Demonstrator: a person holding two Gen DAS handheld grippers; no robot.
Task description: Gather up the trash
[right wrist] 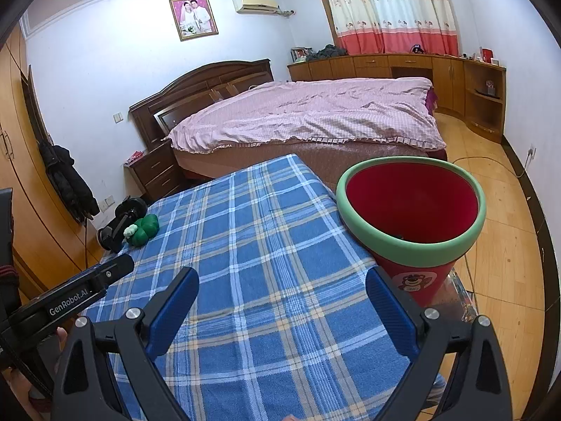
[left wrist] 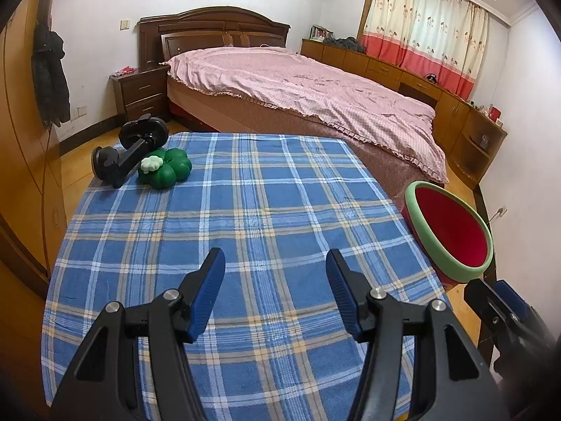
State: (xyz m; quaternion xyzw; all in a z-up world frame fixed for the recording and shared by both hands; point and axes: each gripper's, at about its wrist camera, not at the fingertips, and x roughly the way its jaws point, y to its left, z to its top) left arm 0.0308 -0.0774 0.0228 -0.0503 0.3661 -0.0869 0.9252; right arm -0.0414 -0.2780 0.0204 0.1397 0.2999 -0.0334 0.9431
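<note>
A red bin with a green rim [right wrist: 412,207] stands at the right edge of the table, which is covered in a blue plaid cloth [right wrist: 266,245]; the left wrist view shows this bin [left wrist: 450,231] at the right too. At the far left corner lie a green clover-shaped toy [left wrist: 164,170] and a black phone mount [left wrist: 135,151], also seen from the right as the toy [right wrist: 143,229] and the mount [right wrist: 121,221]. My left gripper [left wrist: 275,263] hovers open over the cloth. My right gripper [right wrist: 282,280] is open, its right finger close beside the bin.
A bed with a pink cover [left wrist: 298,84] lies beyond the table. A wooden wardrobe [left wrist: 21,147] with a hung black coat stands at the left, low cabinets [right wrist: 403,66] run under the curtained window, and wooden floor [right wrist: 505,210] lies to the right.
</note>
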